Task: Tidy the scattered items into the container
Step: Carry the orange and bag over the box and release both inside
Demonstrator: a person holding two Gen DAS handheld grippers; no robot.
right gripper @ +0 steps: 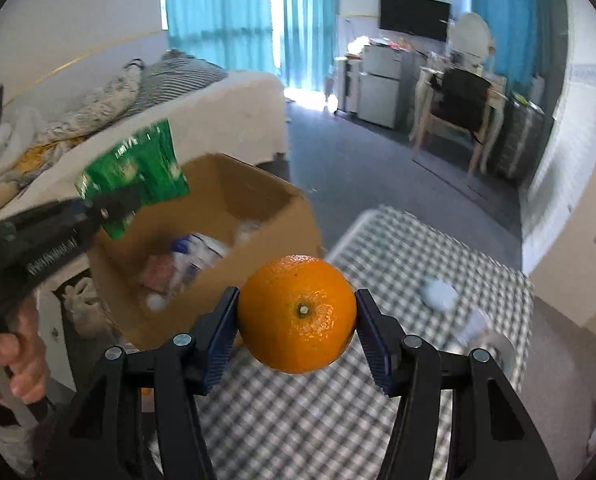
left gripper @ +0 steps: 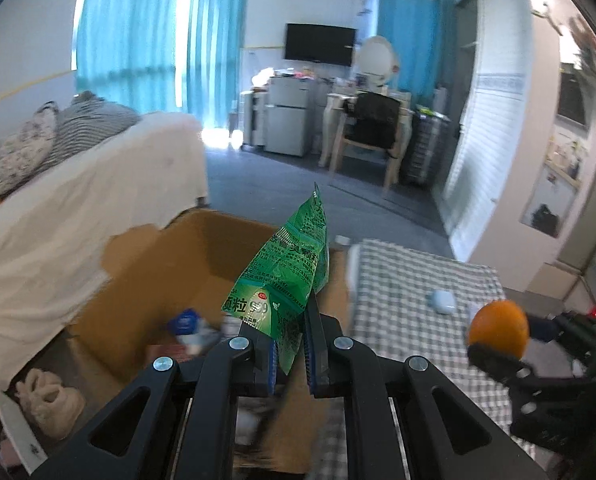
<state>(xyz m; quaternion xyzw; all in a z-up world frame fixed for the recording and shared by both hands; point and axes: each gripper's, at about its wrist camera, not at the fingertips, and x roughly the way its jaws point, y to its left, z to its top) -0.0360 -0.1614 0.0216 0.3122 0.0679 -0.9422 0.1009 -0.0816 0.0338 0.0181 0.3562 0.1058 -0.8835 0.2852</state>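
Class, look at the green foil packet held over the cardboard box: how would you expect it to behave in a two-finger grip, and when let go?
The green foil packet is creased and bent above the left gripper, so it is probably floppy. It looks thin and flat, so likely light, and may flutter rather than drop straight into the cardboard box. Its glossy film could slip between the pads.

Count, both views: one orange. One green sachet. One cardboard box, several blurred items inside, number unclear. One pale blue object on one checked tablecloth. Two grippers: left, right.
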